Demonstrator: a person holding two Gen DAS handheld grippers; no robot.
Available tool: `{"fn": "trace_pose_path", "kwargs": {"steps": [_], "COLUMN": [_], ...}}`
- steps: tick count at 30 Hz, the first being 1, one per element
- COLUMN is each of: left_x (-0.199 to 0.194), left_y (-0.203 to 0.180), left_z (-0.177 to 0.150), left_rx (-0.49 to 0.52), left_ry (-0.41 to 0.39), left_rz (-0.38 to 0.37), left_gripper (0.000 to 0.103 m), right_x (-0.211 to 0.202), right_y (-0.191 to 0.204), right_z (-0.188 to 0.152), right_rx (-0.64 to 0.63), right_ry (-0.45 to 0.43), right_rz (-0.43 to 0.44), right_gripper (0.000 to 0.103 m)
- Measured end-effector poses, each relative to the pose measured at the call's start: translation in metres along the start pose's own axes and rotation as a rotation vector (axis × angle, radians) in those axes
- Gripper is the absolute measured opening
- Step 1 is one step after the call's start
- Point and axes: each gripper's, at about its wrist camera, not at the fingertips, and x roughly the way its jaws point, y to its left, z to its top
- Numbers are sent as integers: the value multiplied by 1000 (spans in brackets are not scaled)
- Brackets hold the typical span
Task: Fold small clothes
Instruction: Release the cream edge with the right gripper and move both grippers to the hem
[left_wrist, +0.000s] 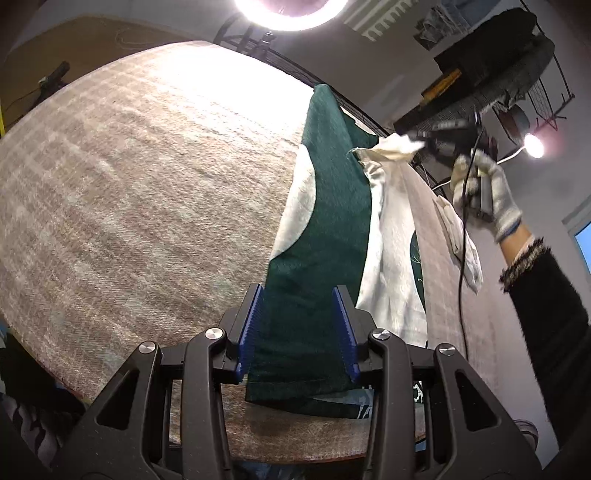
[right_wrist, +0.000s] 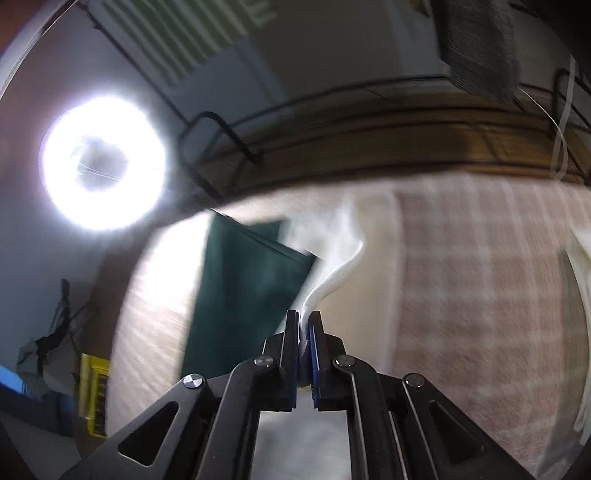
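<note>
— Left wrist view first: how do the fingers stand?

— The left gripper (left_wrist: 300, 332) has its blue ribbed fingers (left_wrist: 251, 332) spread wide, one on each side of a dark green panel of the garment (left_wrist: 325, 221). Neither pad visibly presses the cloth.

— And the other one?

— In the right wrist view the right gripper (right_wrist: 304, 332) has its fingers (right_wrist: 291, 332) pinched nearly together on a twisted white fold of the garment (right_wrist: 332, 280). The left view shows that gripper (left_wrist: 424, 138) lifted past the far right edge of the counter (left_wrist: 129, 184), held by a gloved right hand (left_wrist: 487, 192), with the white corner raised off the surface.

— Where does the garment lie?

— Along the right side of the counter, running from the near edge toward the far edge, green and white panels side by side. A plaid cloth covers the counter.

— Beyond that?

— A ring light (right_wrist: 103, 162) glows behind the far edge, and a wire rack (left_wrist: 543, 99) stands at the right. The right view is blurred.
</note>
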Motion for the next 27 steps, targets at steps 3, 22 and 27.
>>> {"fn": "trace_pose_path", "kwargs": {"steps": [3, 22, 27], "left_x": [-1, 1, -5], "left_y": [4, 16, 10], "left_z": [0, 0, -1], "left_rx": [-8, -17, 10], "left_ry": [-3, -1, 0], "left_rz": [3, 25, 28], "left_gripper": [38, 38, 38], "right_x": [12, 73, 30], "right_y": [32, 92, 86], "right_z": [20, 36, -2], "right_rx": [-32, -75, -125], "right_ry": [-4, 39, 50], "right_rz": [8, 53, 46], "right_gripper": [2, 50, 40]}}
